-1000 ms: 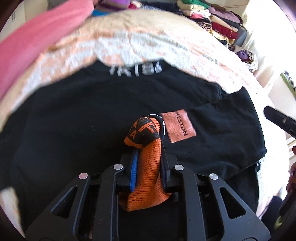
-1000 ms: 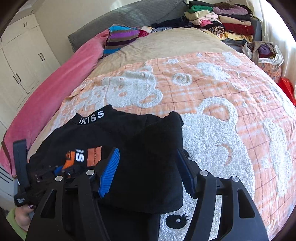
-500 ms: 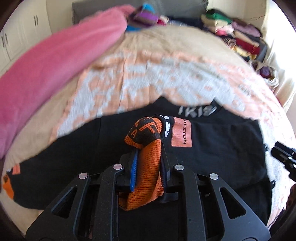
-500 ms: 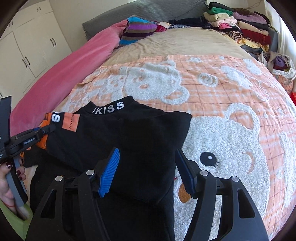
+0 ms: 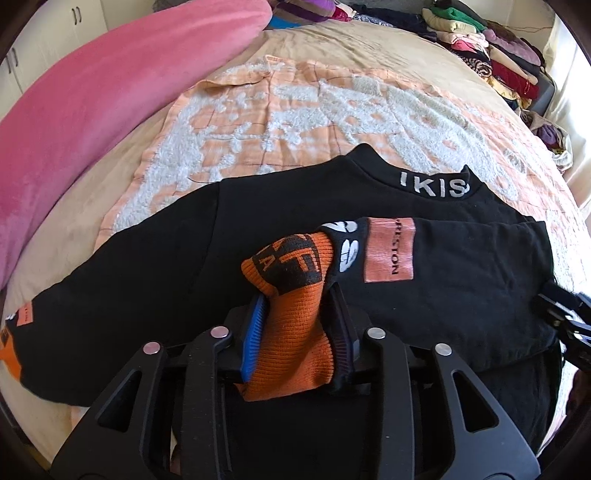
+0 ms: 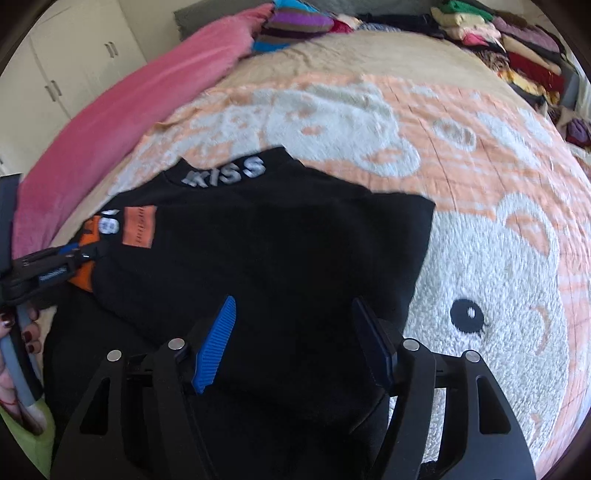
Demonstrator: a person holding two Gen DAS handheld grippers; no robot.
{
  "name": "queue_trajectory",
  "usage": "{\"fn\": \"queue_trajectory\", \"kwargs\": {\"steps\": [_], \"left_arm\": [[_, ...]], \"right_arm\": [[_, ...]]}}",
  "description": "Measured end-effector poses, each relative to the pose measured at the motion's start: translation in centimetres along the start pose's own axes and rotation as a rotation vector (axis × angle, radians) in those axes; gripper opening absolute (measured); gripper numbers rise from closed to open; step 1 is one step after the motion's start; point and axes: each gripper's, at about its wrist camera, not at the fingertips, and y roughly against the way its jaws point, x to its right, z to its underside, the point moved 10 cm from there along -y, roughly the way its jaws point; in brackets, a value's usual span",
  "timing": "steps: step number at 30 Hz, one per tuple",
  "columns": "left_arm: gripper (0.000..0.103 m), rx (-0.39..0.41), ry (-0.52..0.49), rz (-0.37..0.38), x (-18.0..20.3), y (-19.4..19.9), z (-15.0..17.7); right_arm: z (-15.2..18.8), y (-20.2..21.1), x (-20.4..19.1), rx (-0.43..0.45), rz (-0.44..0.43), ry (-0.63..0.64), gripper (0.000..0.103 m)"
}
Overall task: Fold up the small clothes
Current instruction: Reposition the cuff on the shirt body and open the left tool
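Note:
A small black sweatshirt (image 5: 155, 280) with a lettered collar (image 5: 432, 186) lies on the orange-and-white bear blanket (image 5: 295, 107). My left gripper (image 5: 299, 299) is shut on the orange ribbed cuff (image 5: 291, 332) of its right sleeve, which lies folded across the chest with an orange patch (image 5: 388, 254) showing. The other sleeve stretches out to the left (image 5: 22, 325). My right gripper (image 6: 295, 310) is open, jaws wide, just above the folded right side of the sweatshirt (image 6: 277, 258), holding nothing. The left gripper shows in the right wrist view (image 6: 79, 254).
A long pink bolster (image 5: 92, 96) runs along the bed's left side. Stacks of folded clothes (image 5: 491, 48) sit at the far right, striped garments (image 6: 291, 22) at the head. White wardrobe doors (image 6: 77, 70) stand at the left.
My left gripper has carried the orange cuff further across the chest toward the left, laying the sleeve flat. My right gripper stayed open over the shirt's right side and shifted a little.

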Motion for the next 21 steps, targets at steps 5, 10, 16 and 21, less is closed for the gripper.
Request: {"fn": "queue_trajectory", "kwargs": {"steps": [5,10,16,21], "left_arm": [[0.039,-0.002,0.024,0.003,-1.1,0.4,-0.2],[0.04,0.037,0.002,-0.042,-1.7,1.6,-0.9],[0.04,0.08,0.014,-0.007,-1.6,3.5,-1.6],[0.039,0.057,-0.059,0.075,2.2,3.5,-0.4]], "right_arm": [[0.3,-0.3,0.1,0.014,-0.01,-0.01,0.064],[0.3,0.6,-0.2,0.036,-0.016,-0.002,0.064],[0.6,2.7,-0.6,0.076,-0.038,-0.005,0.065],[1.3,2.3,-1.4,0.048,-0.045,0.011,0.065]]}}
